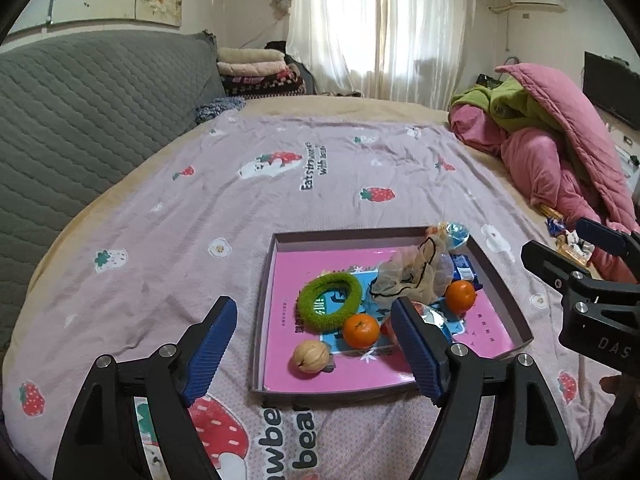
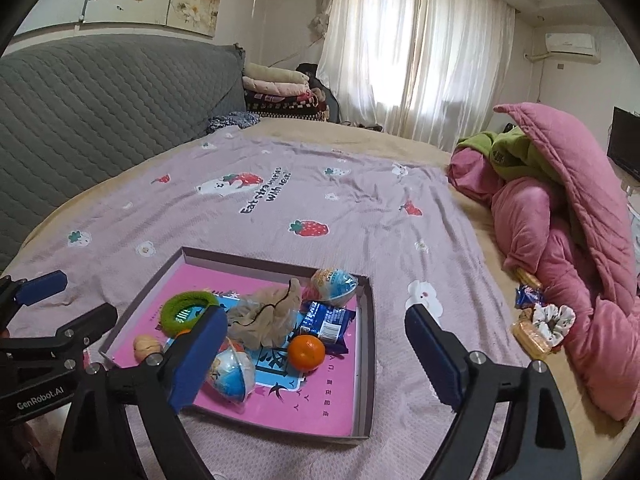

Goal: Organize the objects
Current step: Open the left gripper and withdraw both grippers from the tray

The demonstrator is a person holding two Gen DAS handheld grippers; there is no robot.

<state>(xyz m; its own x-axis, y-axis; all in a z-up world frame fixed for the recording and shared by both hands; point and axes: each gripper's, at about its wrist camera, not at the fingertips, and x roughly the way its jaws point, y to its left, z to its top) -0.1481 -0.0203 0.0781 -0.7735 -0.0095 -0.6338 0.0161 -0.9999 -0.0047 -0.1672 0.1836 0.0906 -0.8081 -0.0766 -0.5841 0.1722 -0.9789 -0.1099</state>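
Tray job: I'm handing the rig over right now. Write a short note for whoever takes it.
Left hand-held gripper: open, empty, over the tray's near-left edge.
Right hand-held gripper: open, empty, over the tray's near-right side.
In the tray: green hair ring, two oranges, walnut, mesh pouch, blue snack pack, two toy eggs.
Left: white scrunchie and snack packets on the bed beside the pink quilt.

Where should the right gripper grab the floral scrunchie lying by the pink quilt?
Pinch one side of the ring, best the left arc facing the open blanket. The floral scrunchie lies flat beside the pink quilt, with snack packets touching its near-left edge. Bring the open right gripper down from above, one finger in the hole, one outside, probably clear of the quilt.
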